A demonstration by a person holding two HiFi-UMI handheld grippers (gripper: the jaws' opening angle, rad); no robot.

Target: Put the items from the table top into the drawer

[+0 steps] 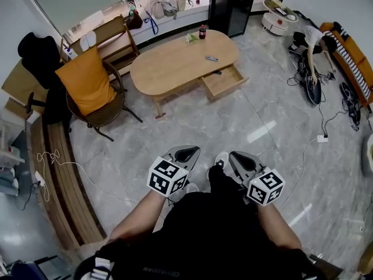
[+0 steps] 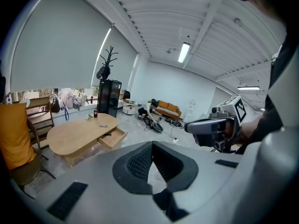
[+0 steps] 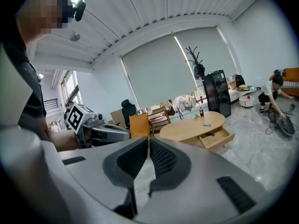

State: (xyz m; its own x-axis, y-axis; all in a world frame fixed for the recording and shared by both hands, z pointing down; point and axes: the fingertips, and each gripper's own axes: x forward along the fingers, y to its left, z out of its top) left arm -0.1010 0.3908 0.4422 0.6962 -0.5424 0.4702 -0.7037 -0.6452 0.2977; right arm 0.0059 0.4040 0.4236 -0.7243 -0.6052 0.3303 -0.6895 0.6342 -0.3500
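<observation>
Upper left of the head view: chair (image 1: pixel 111 107) with an orange cushion (image 1: pixel 87 80), just beside the table. Upper centre: oval wooden table (image 1: pixel 169 63), its drawer (image 1: pixel 223 80) pulled out on the right-hand long side, empty as far as shows, probably left open to receive the load. On the top, toward the far right end: a pale greenish item (image 1: pixel 191 38), too small to name; a dark bottle (image 1: pixel 202 32) upright just beside it; a small flat remote (image 1: pixel 211 58) lying nearer the drawer. None of them is in the drawer yet. Upper right: a second person (image 1: pixel 315 45) bends over cables on the floor, no part of the job. Bottom centre: left gripper (image 1: pixel 186 154) and right gripper (image 1: pixel 238 159) held side by side close to the body, well apart from the table; carried that way, I judge, because nothing is within reach. Left gripper view: jaws closed tip to tip, nothing between. Right gripper view: jaws likewise pressed together, empty, touching nothing.
</observation>
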